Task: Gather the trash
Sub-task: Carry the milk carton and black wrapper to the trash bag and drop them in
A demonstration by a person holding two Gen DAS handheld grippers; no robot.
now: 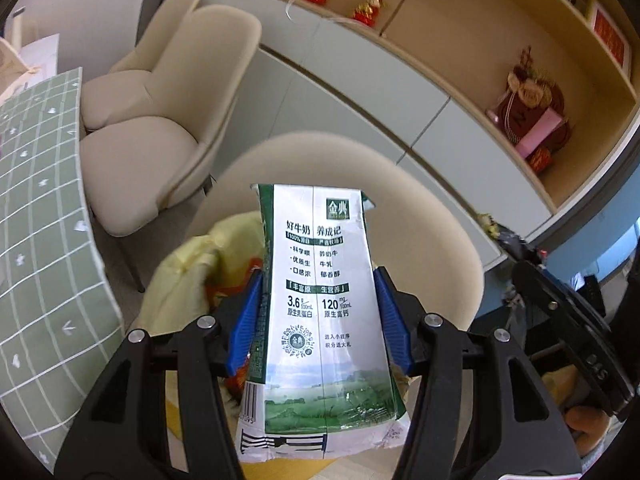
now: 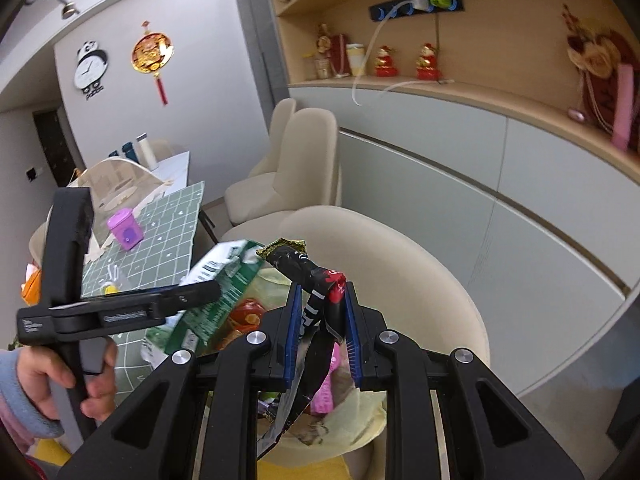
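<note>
Above yellow bag (image 1: pixel 188 276): left gripper (image 1: pixel 320 316) clamps milk carton (image 1: pixel 320 320); right gripper (image 2: pixel 322 336) clamps black wrapper (image 2: pixel 316 300).

the milk carton (image 1: pixel 320 304) stands between the left gripper (image 1: pixel 320 316) pads, above the bag (image 1: pixel 188 276) on the chair (image 1: pixel 432 216) ahead. the wrapper (image 2: pixel 316 300) sits between the right gripper (image 2: pixel 322 332) pads, the carton just to its left, the table (image 2: pixel 160 240) farther left.

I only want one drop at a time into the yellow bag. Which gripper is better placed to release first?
Probably left. The left gripper holds the milk carton directly above the yellow bag; the right gripper's black wrapper hangs over the bag too, partly behind the carton.
</note>
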